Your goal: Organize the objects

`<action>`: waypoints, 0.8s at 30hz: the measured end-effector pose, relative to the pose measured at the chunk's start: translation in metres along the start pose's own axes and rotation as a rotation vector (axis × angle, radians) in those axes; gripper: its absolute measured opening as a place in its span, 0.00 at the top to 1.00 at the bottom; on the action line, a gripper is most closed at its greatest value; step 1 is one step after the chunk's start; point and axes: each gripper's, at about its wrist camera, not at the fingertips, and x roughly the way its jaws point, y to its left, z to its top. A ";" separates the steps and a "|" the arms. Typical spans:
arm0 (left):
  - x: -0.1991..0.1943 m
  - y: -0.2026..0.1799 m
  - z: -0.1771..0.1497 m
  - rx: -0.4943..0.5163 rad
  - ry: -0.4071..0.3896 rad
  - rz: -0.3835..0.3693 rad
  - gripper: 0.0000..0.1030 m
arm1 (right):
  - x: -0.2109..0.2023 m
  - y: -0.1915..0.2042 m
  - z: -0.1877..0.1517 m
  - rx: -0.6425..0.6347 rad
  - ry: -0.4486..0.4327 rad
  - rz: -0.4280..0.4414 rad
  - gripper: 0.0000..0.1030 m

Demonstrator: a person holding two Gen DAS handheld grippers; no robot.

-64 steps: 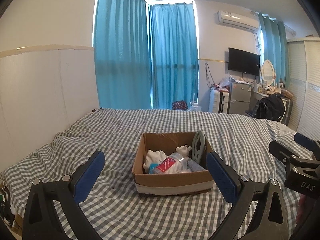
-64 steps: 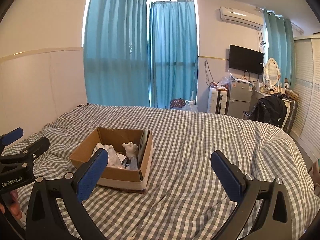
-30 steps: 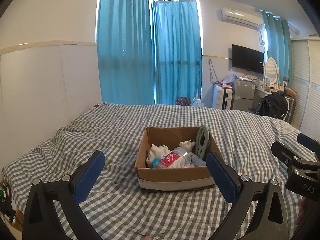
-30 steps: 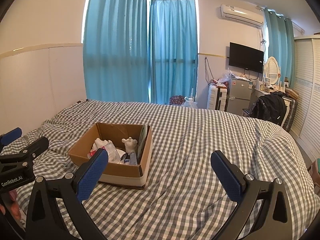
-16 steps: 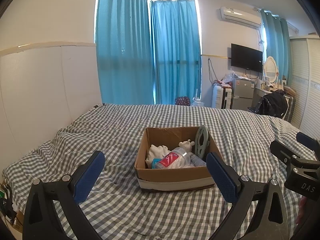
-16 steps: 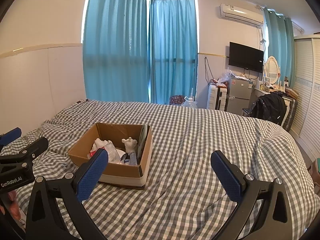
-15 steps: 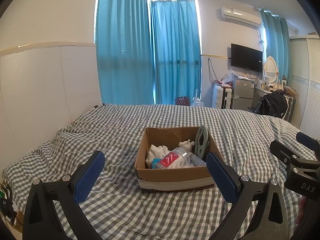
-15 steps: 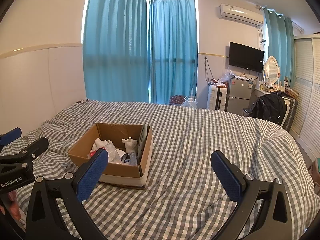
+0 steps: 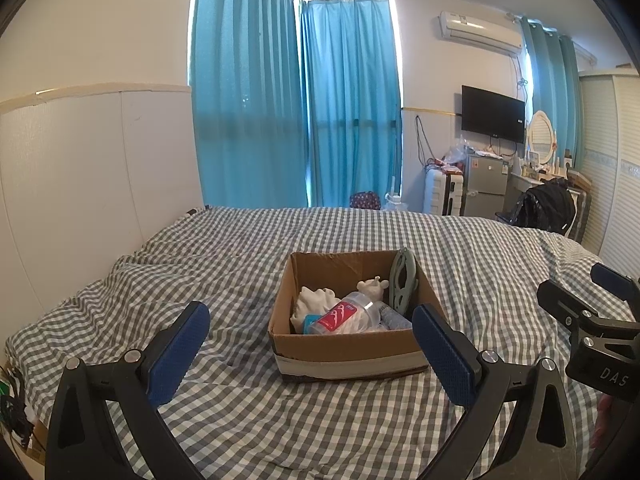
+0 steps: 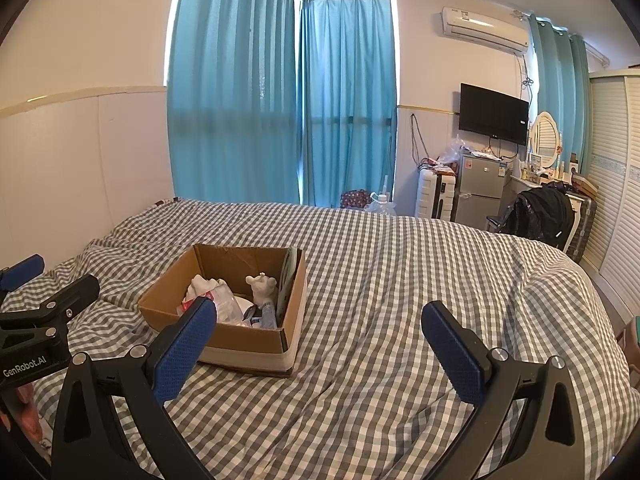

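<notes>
Both tongs empty, jaws spread wide, hovering above the bed (image 9: 240, 264), nothing between the blue pads.

Left tongs (image 9: 310, 354): aimed straight at the box (image 9: 348, 354), which sits mid-bed on the grey-white check cover. Box is open-topped cardboard with a pale tape band round its base.

In the box, left view:
- bottle (image 9: 348, 316), clear plastic, lying on its side, red label with a white logo, text too small to read
- white crumpled item (image 9: 314, 300) at the left, touching the bottle
- small white figure (image 9: 374, 285) behind the bottle, upright
- grey-green hanger (image 9: 402, 282) standing against the right wall, top poking above the rim

Right tongs (image 10: 318, 354): pointed at bare bed cover to the right of the box (image 10: 240, 336); its left pad overlaps the box's near left corner in the right view. Same contents visible there, partly hidden.

Readable text:
- "DAS" on the right tongs' body as seen at the left view's right edge (image 9: 600, 344)
- "GenRobot.AI" on the left tongs' body at the right view's left edge (image 10: 36, 336)

Background: teal curtains (image 9: 296, 104), wall AC (image 9: 480, 32), TV (image 9: 493, 114), small fridge (image 9: 484, 188). Any writing on them unreadable.
</notes>
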 end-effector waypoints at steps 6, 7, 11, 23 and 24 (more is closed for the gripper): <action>0.000 0.000 -0.003 0.002 0.005 0.002 0.00 | 0.001 -0.001 -0.001 0.000 0.004 0.003 0.00; 0.000 0.000 -0.003 0.002 0.006 0.001 0.00 | 0.001 0.000 -0.001 0.000 0.005 0.003 0.00; 0.001 0.001 -0.003 0.001 0.008 0.002 0.00 | 0.001 0.000 -0.002 -0.001 0.006 0.005 0.00; 0.002 0.003 -0.005 -0.010 0.012 0.007 0.00 | 0.001 0.002 -0.004 -0.006 0.009 0.004 0.00; 0.002 0.003 -0.006 -0.012 0.012 0.008 0.00 | 0.001 0.002 -0.004 -0.006 0.008 0.005 0.00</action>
